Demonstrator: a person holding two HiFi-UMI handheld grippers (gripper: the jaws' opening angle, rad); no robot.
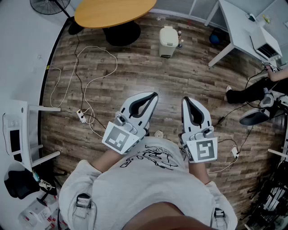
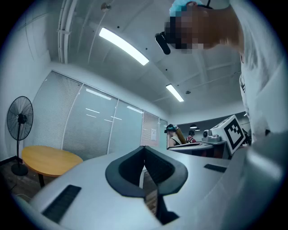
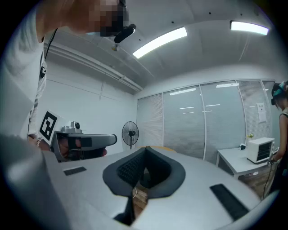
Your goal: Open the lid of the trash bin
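Note:
The trash bin (image 1: pixel 168 41) is a small cream bin with its lid down, standing on the wood floor far ahead, beyond both grippers. My left gripper (image 1: pixel 154 95) and right gripper (image 1: pixel 185 99) are held side by side close to my chest, pointing level toward the bin and far from it. Each has its jaws closed tip to tip with nothing between them. In the left gripper view the left gripper (image 2: pixel 144 147) shows its dark pads meeting, and the right gripper (image 3: pixel 145 148) looks the same in its own view. The bin is hidden behind the jaws in both gripper views.
A round wooden table (image 1: pixel 114 11) stands left of the bin, with a fan base (image 1: pixel 49 5) beyond it. A white desk (image 1: pixel 245 27) is at the right, where a seated person's legs (image 1: pixel 249 92) reach in. Cables (image 1: pixel 90 81) and a power strip (image 1: pixel 82 117) lie on the floor at left.

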